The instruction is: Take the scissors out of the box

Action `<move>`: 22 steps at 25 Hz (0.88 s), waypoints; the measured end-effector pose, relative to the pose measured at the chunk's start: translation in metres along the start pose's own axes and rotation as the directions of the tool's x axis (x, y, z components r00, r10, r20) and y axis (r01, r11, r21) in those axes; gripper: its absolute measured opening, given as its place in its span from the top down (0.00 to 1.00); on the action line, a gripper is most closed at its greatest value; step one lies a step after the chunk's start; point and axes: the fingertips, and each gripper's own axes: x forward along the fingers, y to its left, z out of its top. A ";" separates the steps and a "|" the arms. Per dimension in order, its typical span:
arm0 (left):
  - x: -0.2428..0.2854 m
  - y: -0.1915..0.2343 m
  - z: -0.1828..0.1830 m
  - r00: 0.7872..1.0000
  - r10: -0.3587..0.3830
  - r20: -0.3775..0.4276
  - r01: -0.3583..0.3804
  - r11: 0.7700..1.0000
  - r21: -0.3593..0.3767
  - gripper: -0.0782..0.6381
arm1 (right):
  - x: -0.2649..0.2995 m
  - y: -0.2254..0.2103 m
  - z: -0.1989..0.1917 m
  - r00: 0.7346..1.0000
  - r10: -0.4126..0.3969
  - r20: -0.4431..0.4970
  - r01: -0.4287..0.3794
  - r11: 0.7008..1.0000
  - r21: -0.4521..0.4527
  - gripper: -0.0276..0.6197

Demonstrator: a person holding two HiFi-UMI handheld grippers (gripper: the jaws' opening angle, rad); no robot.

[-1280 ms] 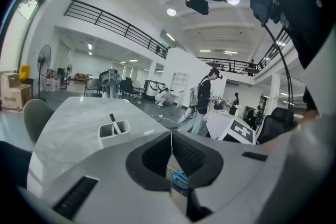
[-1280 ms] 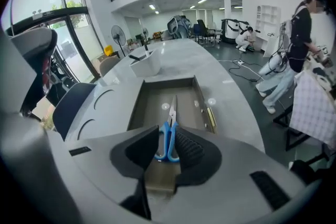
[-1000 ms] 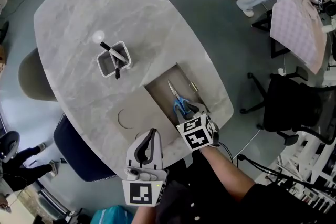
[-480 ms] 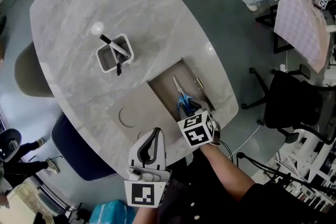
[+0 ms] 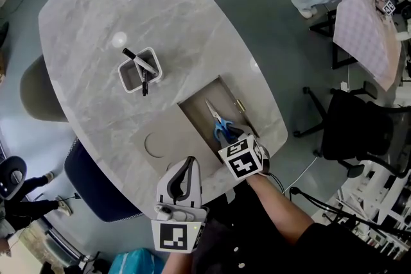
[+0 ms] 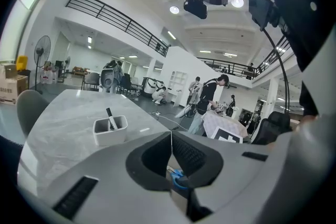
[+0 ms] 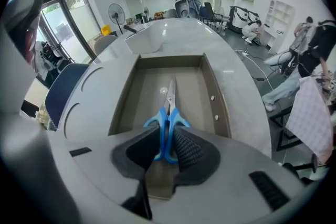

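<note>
Blue-handled scissors [image 5: 217, 120] lie in the recessed box [image 5: 194, 113] sunk into the grey table, blades pointing away from me. My right gripper [image 5: 234, 135] points steeply down at their handles. In the right gripper view the jaws are closing, and both pads touch the blue loops of the scissors [image 7: 168, 115] held between them inside the box [image 7: 137, 93]. My left gripper [image 5: 187, 162] hovers over the near table edge, shut and holding nothing. Its pads meet in the left gripper view [image 6: 170, 136], and the scissors [image 6: 179, 181] show just below them.
A white pen holder [image 5: 140, 71] with a black marker stands on the table beyond the box, also seen as the pen holder [image 6: 110, 130]. A round inset [image 5: 155, 144] lies left of the box. Chairs ring the table: blue [image 5: 96, 183], grey [image 5: 37, 94], black [image 5: 359, 131].
The view has shifted slightly. Both grippers stay where they were, the right one at the scissors' handles.
</note>
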 end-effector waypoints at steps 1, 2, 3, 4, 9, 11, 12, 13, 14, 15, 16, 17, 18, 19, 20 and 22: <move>0.000 -0.002 0.003 1.000 0.000 0.015 0.000 1.000 0.006 0.87 | -0.004 -0.001 0.002 1.000 -0.001 0.011 0.001 1.000 -0.007 0.83; 0.000 -0.004 0.006 1.000 0.000 0.024 -0.001 1.000 0.008 0.87 | -0.008 -0.002 0.004 1.000 -0.001 0.023 0.002 1.000 -0.012 0.83; -0.001 -0.007 0.008 1.000 0.000 0.028 -0.001 1.000 0.005 0.87 | -0.012 -0.003 0.006 0.999 -0.002 0.035 0.002 1.000 -0.016 0.83; -0.002 -0.009 0.010 1.000 0.002 0.031 -0.002 1.000 0.003 0.87 | -0.016 -0.003 0.009 0.999 -0.001 0.047 0.002 1.000 -0.022 0.83; -0.007 -0.016 0.027 0.997 0.026 0.078 -0.029 0.999 0.034 0.87 | -0.043 -0.004 0.023 0.993 0.003 0.116 0.003 0.999 -0.053 0.84; -0.010 -0.021 0.034 0.995 0.037 0.091 -0.041 0.998 0.040 0.87 | -0.059 -0.006 0.029 0.989 0.005 0.148 0.005 0.998 -0.062 0.84; -0.012 -0.024 0.038 0.994 0.044 0.097 -0.048 0.998 0.044 0.87 | -0.067 -0.007 0.031 0.987 0.006 0.162 0.005 0.998 -0.069 0.84; -0.014 -0.028 0.041 0.994 0.051 0.102 -0.056 0.997 0.049 0.87 | -0.075 -0.009 0.033 0.985 0.007 0.175 0.006 0.997 -0.078 0.83; -0.015 -0.031 0.045 0.993 0.059 0.106 -0.065 0.996 0.054 0.87 | -0.084 -0.011 0.035 0.981 0.010 0.192 0.007 0.996 -0.086 0.84; -0.016 -0.034 0.049 0.992 0.066 0.111 -0.073 0.996 0.060 0.87 | -0.092 -0.013 0.038 0.977 0.013 0.213 0.007 0.996 -0.093 0.84; -0.017 -0.036 0.053 0.991 0.071 0.117 -0.080 0.995 0.066 0.87 | -0.100 -0.015 0.043 0.971 0.017 0.239 0.006 0.995 -0.095 0.83; -0.019 -0.039 0.058 0.990 0.073 0.122 -0.082 0.994 0.072 0.87 | -0.108 -0.016 0.048 0.963 0.020 0.268 0.006 0.995 -0.095 0.83; -0.020 -0.042 0.062 0.990 0.070 0.126 -0.080 0.994 0.079 0.87 | -0.116 -0.018 0.055 0.954 0.021 0.299 0.008 0.995 -0.094 0.83; -0.021 -0.046 0.067 0.989 0.064 0.133 -0.076 0.993 0.090 0.87 | -0.126 -0.019 0.062 0.944 0.020 0.329 0.013 0.995 -0.096 0.83; -0.022 -0.050 0.073 0.988 0.058 0.145 -0.074 0.992 0.106 0.87 | -0.135 -0.021 0.070 0.934 0.019 0.358 0.019 0.995 -0.100 0.83; -0.023 -0.058 0.084 0.984 0.056 0.170 -0.079 0.988 0.133 0.87 | -0.155 -0.023 0.082 0.914 0.024 0.405 0.023 0.994 -0.111 0.83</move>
